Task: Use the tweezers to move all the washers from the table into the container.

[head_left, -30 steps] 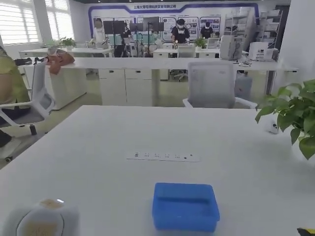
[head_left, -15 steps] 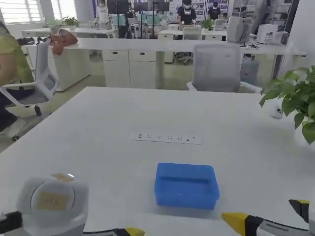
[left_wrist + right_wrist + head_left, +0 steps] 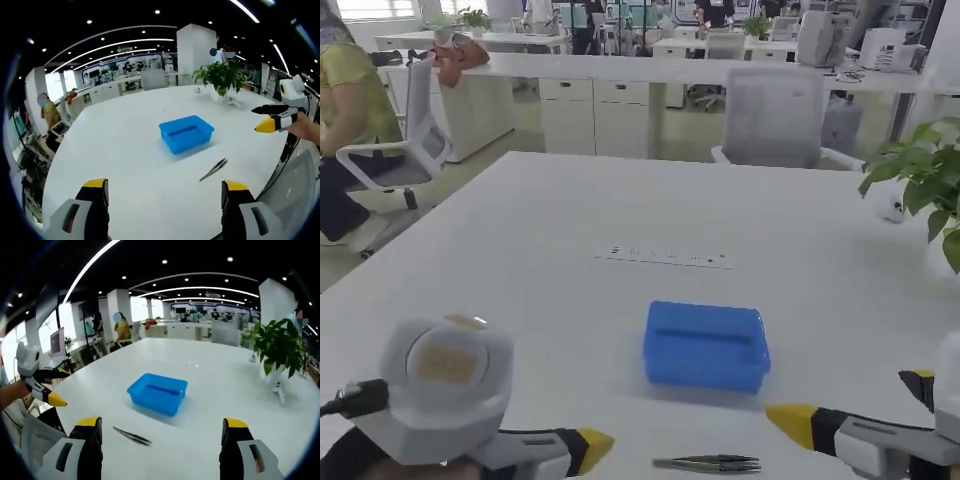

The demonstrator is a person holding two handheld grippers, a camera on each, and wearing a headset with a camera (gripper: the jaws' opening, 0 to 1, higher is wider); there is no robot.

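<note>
A blue rectangular container (image 3: 705,346) stands on the white table (image 3: 520,250); it also shows as the container (image 3: 186,133) and the container (image 3: 157,392) in the gripper views. Metal tweezers (image 3: 708,463) lie flat on the table in front of it, seen too as tweezers (image 3: 213,169) and tweezers (image 3: 132,436). My left gripper (image 3: 162,202) is open and empty at the near left edge, its yellow fingertip (image 3: 590,443) left of the tweezers. My right gripper (image 3: 157,442) is open and empty, its fingertip (image 3: 790,423) right of the tweezers. I cannot make out any washers.
A power strip (image 3: 665,257) is set into the table behind the container. A potted plant (image 3: 925,185) stands at the right edge. Office chairs (image 3: 775,120) and desks lie beyond the table, with a seated person (image 3: 345,110) at far left.
The head camera has tilted down, so the container sits higher in the picture. Both grippers have risen into view at the bottom, and the tweezers now show.
</note>
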